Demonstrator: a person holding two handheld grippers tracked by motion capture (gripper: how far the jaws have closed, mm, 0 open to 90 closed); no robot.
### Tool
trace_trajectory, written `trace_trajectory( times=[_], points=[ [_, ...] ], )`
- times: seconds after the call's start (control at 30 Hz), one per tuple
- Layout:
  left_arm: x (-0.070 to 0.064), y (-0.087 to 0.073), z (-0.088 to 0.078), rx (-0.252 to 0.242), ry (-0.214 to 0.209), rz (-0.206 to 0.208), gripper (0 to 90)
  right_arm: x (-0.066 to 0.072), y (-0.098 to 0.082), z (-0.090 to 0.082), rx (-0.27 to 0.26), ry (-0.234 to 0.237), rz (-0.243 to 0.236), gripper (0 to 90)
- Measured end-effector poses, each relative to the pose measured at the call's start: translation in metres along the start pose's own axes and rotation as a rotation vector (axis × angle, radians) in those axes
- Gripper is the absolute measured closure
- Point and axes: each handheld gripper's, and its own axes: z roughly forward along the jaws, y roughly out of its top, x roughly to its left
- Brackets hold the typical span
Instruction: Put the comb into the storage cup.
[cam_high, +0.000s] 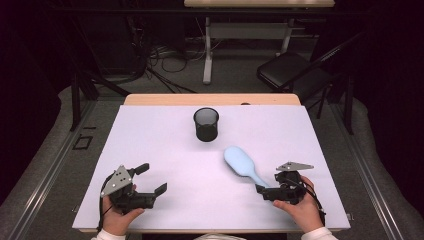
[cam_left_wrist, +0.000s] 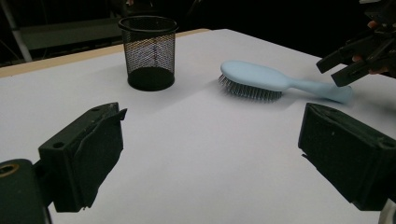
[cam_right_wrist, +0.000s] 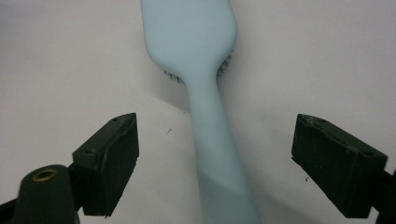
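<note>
I have the right gripper (cam_high: 263, 191) at the near end of the brush (cam_high: 243, 165), and everything in the next move hangs on how that handle runs between my jaws. In the right gripper view the brush (cam_right_wrist: 205, 93) lies straight ahead, its handle coming down the middle of the frame toward me and the head farther off, bristles down on the table (cam_high: 165, 140). The jaws are spread wide, one on each side of the handle, and neither touches it (there is clear table showing on both sides). So the long axis lines up with my reach, and the jaws stand across it, which I judge is what a clean pinch on the handle needs.

From the high view the brush slants on the table, head toward the cup (cam_high: 206, 124) and handle toward the right hand (cam_high: 300, 207). The cup stands upright, well apart from the brush head, toward the far edge.

My left gripper (cam_high: 150, 182) is also open and holds nothing; it sits at the near left, well away from the brush. The right is plainly the nearer one, so I would close it on the handle.
</note>
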Motion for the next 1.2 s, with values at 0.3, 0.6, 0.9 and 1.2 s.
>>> trace_trajectory(
  times=[0.3, 0.6, 0.9, 1.2],
  points=[
    [0.0, 0.0, 0.0, 0.001, -0.001, -0.001, 6.6, 0.003, 0.002, 0.002, 0.021, -0.002, -0.016, 11.4],
    [-0.001, 0.0, 0.001, 0.004, -0.004, -0.003, 6.6, 0.006, 0.008, 0.002, 0.052, -0.009, -0.038, 4.2],
    [-0.001, 0.0, 0.001, -0.001, 0.004, -0.005, 6.6, 0.015, 0.016, 0.007, 0.118, -0.01, -0.091, 0.0],
    [-0.001, 0.0, 0.001, -0.003, 0.003, -0.004, 6.6, 0.013, 0.028, 0.009, 0.157, -0.001, -0.098, 0.0]
  ],
)
